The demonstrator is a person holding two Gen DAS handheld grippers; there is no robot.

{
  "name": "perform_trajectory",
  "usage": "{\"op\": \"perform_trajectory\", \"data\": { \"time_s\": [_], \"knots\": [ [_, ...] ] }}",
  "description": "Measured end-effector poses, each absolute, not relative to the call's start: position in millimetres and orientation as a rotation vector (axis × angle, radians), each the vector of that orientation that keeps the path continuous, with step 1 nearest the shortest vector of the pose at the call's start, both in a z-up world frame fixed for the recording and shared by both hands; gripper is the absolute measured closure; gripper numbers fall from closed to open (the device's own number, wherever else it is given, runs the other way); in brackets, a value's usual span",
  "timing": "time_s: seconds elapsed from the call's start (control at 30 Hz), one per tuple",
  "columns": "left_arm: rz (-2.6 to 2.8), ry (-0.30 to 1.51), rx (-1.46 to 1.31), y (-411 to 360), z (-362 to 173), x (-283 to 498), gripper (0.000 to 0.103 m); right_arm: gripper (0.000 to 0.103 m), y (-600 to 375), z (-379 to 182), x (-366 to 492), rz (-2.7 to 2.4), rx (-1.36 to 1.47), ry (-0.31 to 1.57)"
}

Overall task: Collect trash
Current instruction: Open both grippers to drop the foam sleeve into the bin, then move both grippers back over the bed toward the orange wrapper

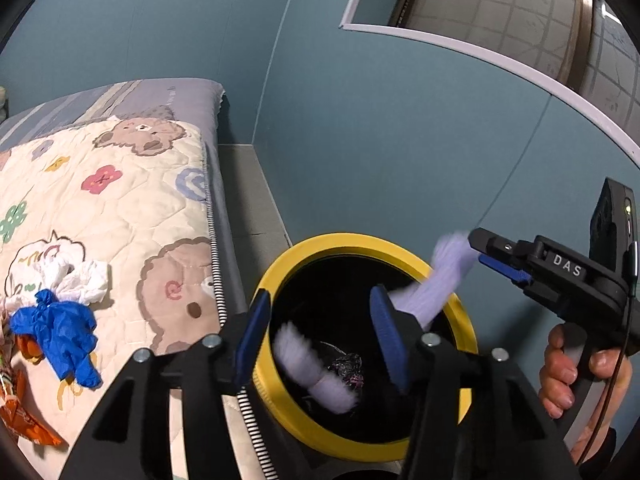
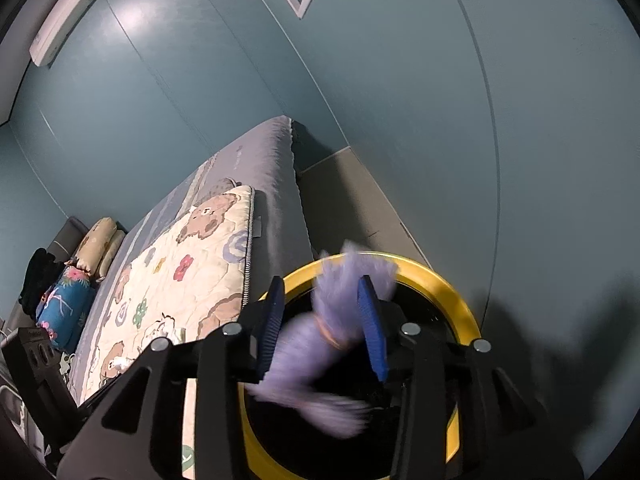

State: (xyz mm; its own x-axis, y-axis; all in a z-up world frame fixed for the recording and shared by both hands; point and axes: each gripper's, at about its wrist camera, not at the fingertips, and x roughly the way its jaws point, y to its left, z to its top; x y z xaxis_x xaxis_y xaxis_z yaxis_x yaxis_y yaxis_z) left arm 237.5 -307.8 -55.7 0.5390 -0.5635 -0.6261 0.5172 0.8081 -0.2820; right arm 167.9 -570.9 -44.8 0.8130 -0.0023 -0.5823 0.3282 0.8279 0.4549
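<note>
- Far left of the left wrist view: an orange snack wrapper (image 1: 18, 412), a crumpled blue glove (image 1: 60, 330) and a wad of white tissue (image 1: 78, 276) are seen lying on the quilted bear-print blanket (image 1: 132, 208) of the bed (image 1: 188, 98); glove and tissue are touching.
- These three pieces are judged to be the trash not yet collected. All are judged light, soft and easily crushed; the glove is best pinched at a raised fold, the tissue at its bunched middle, the wrapper at a crinkled edge, since foil is likely slippery.
- Centre: the left tongs (image 1: 320, 340) are held spread over the yellow-rimmed bin (image 1: 400, 246), with nothing pressed between the pads. A blurred lilac glove (image 1: 316, 372) is seen below them inside the bin mouth, apparently loose.
- A dark crumpled wrapper (image 1: 348, 368) is seen lying deeper in the bin.
- Right: the right tongs (image 2: 324, 328) are likewise spread above the bin. A second lilac glove (image 2: 340, 300) is between the pads, motion-blurred; no grip is seen.
- Far right: a hand (image 1: 576, 368) is seen on the right tool's handle.
</note>
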Motion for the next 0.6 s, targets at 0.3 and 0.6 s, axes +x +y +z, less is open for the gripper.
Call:
{"op": "perform_trajectory", "data": {
  "time_s": [0.3, 0.6],
  "knots": [
    [-0.554, 0.738, -0.089, -262, -53, 232, 0.023, 0.039, -554, -46, 164, -0.192, 0.544, 0.623],
    [-0.416, 0.716, -0.116, -189, -50, 228, 0.016, 0.035, -498, -36, 175, -0.089, 0.455, 0.630]
  ]
}}
